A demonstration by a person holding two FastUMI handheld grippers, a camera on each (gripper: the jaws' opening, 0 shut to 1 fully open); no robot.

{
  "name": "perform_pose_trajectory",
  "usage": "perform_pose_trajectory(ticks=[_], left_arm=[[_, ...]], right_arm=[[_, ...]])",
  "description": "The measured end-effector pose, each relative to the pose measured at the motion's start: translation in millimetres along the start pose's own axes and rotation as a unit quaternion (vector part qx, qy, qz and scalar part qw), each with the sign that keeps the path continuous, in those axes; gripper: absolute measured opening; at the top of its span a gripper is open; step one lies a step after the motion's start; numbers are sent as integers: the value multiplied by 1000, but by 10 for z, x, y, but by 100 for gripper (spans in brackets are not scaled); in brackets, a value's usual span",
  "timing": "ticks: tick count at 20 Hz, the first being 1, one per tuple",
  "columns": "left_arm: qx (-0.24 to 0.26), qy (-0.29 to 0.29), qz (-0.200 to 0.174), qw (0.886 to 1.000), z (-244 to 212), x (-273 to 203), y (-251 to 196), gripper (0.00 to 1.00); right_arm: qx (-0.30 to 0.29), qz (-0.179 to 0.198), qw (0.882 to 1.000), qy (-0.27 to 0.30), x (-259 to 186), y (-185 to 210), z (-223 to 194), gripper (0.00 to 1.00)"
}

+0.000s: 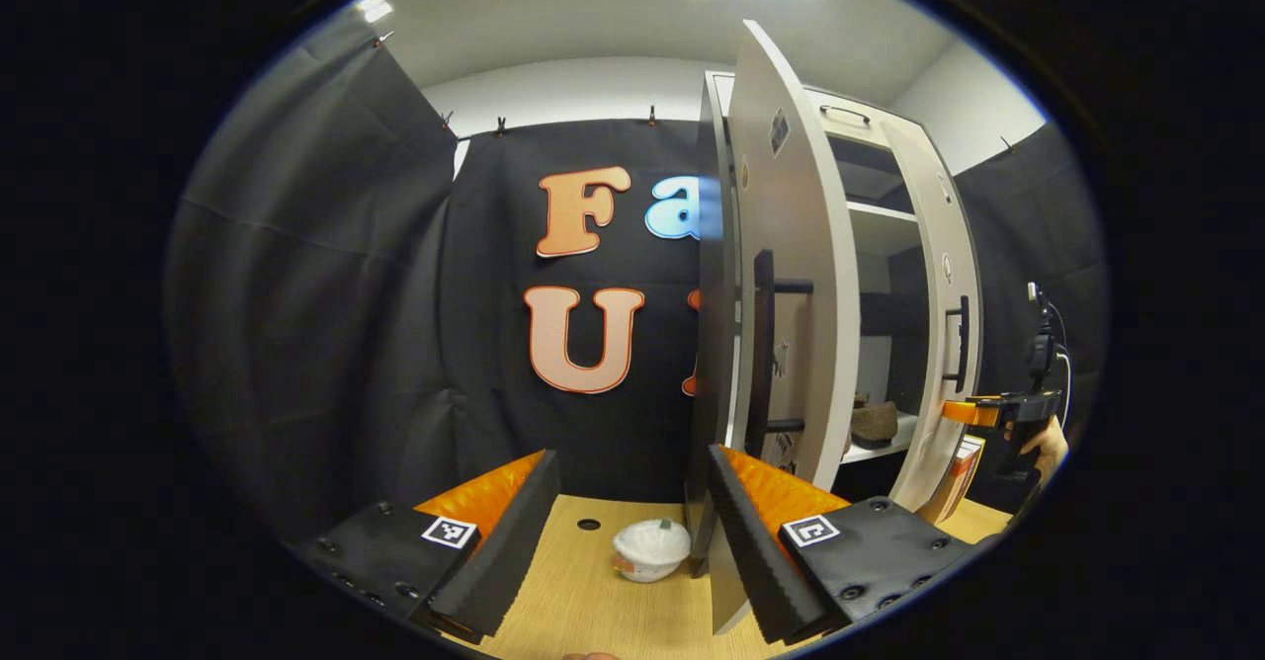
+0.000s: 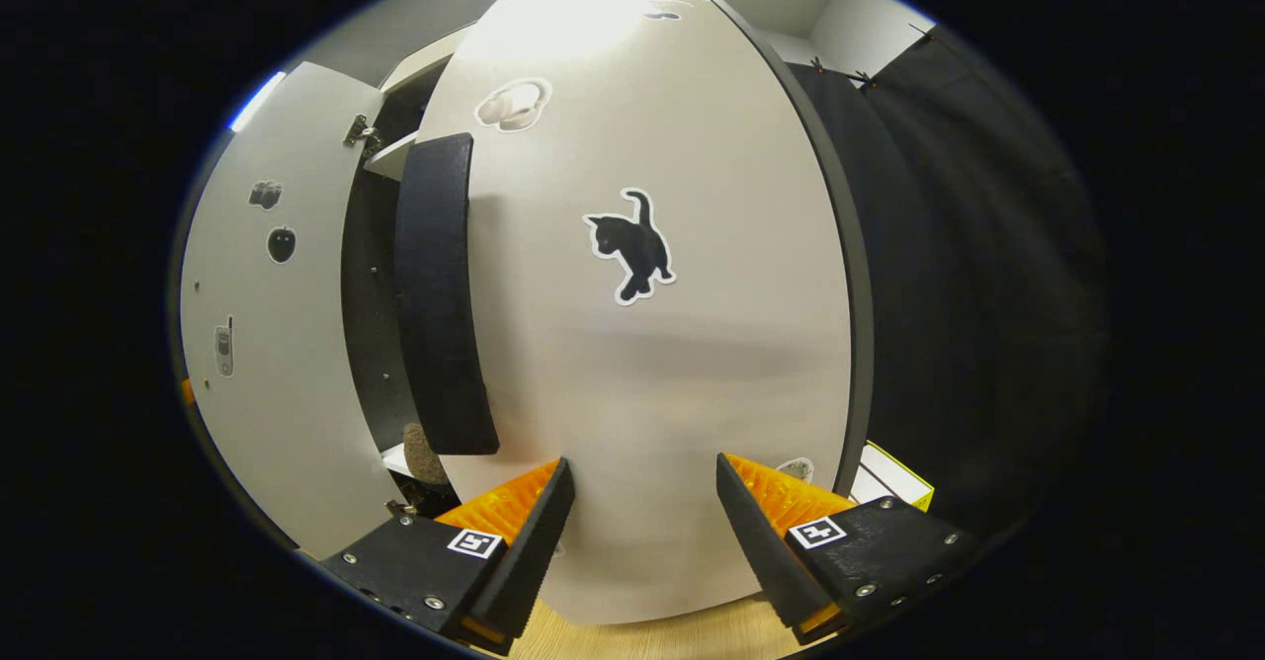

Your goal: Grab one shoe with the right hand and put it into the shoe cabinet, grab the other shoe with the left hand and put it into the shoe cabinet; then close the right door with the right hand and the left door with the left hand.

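Note:
In the left gripper view the white shoe cabinet [image 1: 875, 235] stands with both doors swung open. Its left door [image 1: 791, 275], with a black handle [image 1: 761, 354], is edge-on just beyond my right finger. My left gripper [image 1: 628, 541] is open and holds nothing. A brown shoe [image 1: 875, 423] lies on a low shelf inside. The right gripper [image 1: 998, 413], held by a hand [image 1: 1048, 448], sits outside the right door [image 1: 944, 324]. In the right gripper view my right gripper [image 2: 642, 532] is open, close against the right door's face [image 2: 642, 373]; contact cannot be told. The shoe [image 2: 425, 457] peeks through the gap.
A white lidded bowl [image 1: 650, 548] sits on the wooden table [image 1: 593, 601] ahead of the left gripper. A yellow-edged box [image 2: 894, 482] stands right of the cabinet, beside the black cloth wall. The right door's black handle [image 2: 440, 294] runs along its free edge.

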State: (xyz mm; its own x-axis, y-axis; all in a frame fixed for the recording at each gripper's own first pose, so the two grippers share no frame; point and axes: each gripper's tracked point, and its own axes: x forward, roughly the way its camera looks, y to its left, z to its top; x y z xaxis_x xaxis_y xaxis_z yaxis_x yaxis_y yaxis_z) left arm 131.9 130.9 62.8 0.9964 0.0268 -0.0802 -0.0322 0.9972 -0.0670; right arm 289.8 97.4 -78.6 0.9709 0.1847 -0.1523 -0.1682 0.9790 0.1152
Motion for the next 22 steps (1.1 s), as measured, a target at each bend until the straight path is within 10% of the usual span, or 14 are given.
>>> perform_pose_trajectory(ticks=[22], left_arm=[[-11,39,-52,998,-445,570,-358,94]], right_arm=[[-15,1,1000,-21,-521,132,223,91]])
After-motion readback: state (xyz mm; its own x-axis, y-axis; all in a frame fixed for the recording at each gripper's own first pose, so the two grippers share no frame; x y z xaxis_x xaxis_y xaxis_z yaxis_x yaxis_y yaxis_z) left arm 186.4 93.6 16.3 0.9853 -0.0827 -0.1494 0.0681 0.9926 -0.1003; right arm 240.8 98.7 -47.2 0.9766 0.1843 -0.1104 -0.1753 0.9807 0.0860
